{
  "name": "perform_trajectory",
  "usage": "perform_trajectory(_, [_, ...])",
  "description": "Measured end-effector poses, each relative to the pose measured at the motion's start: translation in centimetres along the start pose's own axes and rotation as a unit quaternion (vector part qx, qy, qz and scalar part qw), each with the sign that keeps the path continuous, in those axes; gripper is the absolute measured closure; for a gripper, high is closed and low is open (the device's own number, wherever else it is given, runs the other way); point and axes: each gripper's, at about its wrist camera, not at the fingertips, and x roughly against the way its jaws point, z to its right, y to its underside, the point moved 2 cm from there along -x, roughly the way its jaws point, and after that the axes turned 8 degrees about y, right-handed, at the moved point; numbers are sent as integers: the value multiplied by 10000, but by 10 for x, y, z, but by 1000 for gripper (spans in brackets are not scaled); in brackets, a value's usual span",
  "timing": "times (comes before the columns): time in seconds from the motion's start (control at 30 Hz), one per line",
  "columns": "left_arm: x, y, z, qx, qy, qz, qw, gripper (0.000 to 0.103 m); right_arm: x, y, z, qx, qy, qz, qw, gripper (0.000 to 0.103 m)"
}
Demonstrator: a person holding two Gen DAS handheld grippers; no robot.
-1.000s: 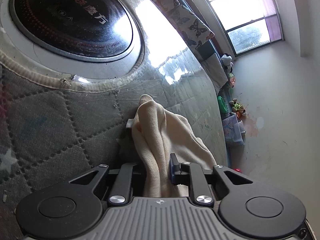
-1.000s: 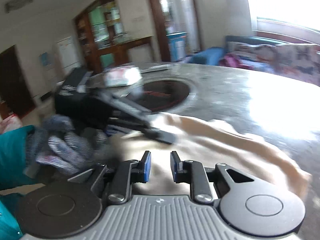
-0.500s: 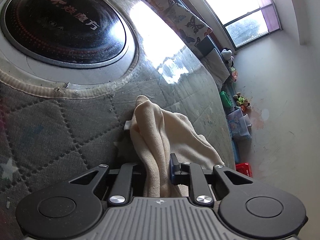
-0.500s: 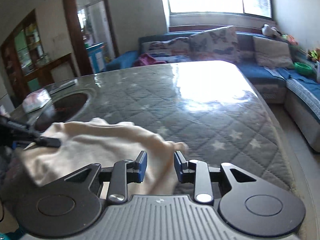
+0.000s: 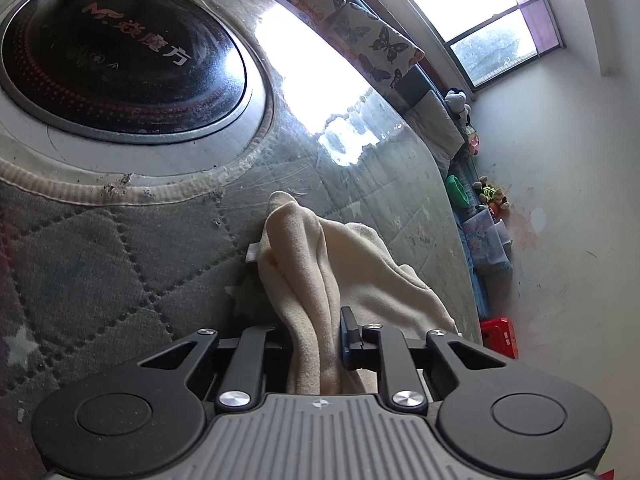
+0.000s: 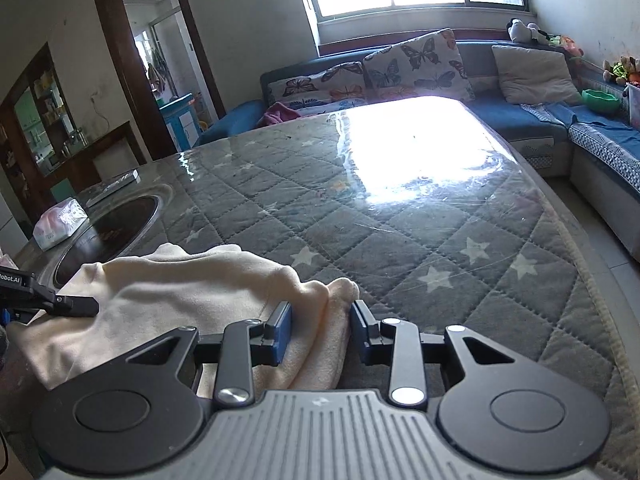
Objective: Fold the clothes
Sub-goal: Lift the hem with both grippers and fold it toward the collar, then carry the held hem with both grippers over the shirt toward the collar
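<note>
The right gripper has swung to the cream garment's far end, jaws straddling it unclamped; the left gripper pinches the other end. Garment bunched on the quilted table; 0 folds visible.

1 cream garment, 2 claws, 2 butterfly cushions, 1 round cooktop.

Black left gripper, black right gripper, blue pads, silver screws, ribbed grey housings
</note>
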Motion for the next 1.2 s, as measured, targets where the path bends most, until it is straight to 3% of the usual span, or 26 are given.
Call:
perform_trajectory(0.13, [-1,-1,2,-25,-20,-16,10000,84,1,0,0,23,-49,-4,10000,72])
perform_trajectory(0.27, [-2,-1,3,-77,-43,-34,10000,84,3,0,1,-16,-138,2,9999,83])
perform_trajectory(0.4, [-3,0,5,-180,-75,-35,9998,84,5,0,1,-44,-180,35,9998,86])
perform_trajectory(0.57, [-4,1,7,-271,-134,-28,9995,84,5,1,7,-168,-273,60,9995,72])
perform_trajectory(0.8, [-7,3,12,-454,-255,0,9986,83,6,2,8,-171,-371,115,9991,68])
perform_trajectory(0.9, [-7,4,14,-554,-306,15,9980,83,5,2,8,-166,-364,130,9991,72])
perform_trajectory(0.93, [-8,4,15,-581,-321,19,9978,83,5,2,7,-157,-360,128,9991,80])
perform_trajectory(1.0, [-8,5,16,-637,-354,28,9973,83,4,2,5,-144,-346,160,9992,88])
perform_trajectory(1.2, [-11,8,28,-1100,-639,25,9919,84,15,1,2,-112,-256,388,9989,91])
